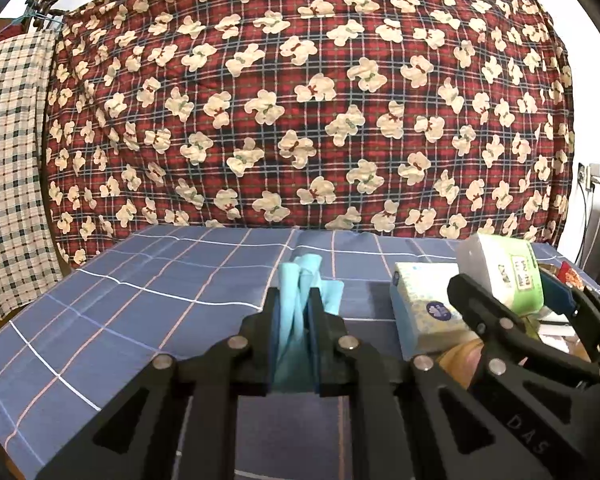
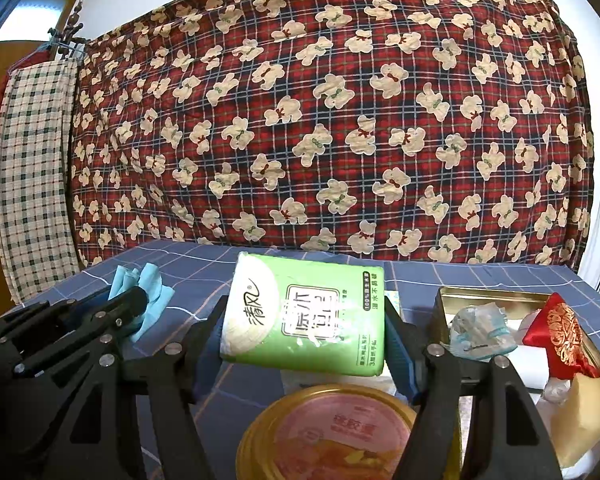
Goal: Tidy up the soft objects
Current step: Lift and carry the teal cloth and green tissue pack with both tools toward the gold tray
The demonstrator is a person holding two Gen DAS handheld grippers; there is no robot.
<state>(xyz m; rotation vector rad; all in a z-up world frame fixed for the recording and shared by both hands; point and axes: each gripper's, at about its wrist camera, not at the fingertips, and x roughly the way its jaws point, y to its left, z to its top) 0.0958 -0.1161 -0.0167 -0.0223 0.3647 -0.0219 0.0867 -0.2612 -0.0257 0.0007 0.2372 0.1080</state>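
Observation:
My left gripper [image 1: 295, 300] is shut on a light blue cloth [image 1: 300, 280], held bunched above the blue checked tablecloth [image 1: 140, 300]. It also shows in the right wrist view [image 2: 140, 304] with the cloth [image 2: 148, 284]. My right gripper [image 2: 306, 320] is shut on a green tissue pack [image 2: 304, 316], held above a round gold tin [image 2: 328, 432]. In the left wrist view the pack [image 1: 504, 272] and right gripper [image 1: 512, 296] are at the right.
A blue tissue box [image 1: 424, 304] lies beside my right gripper. A rectangular gold tin [image 2: 496, 294] at the right holds a crumpled plastic bag [image 2: 480, 332], a red embroidered pouch [image 2: 560, 336] and other soft items. A bear-patterned plaid quilt [image 2: 340, 120] hangs behind the table.

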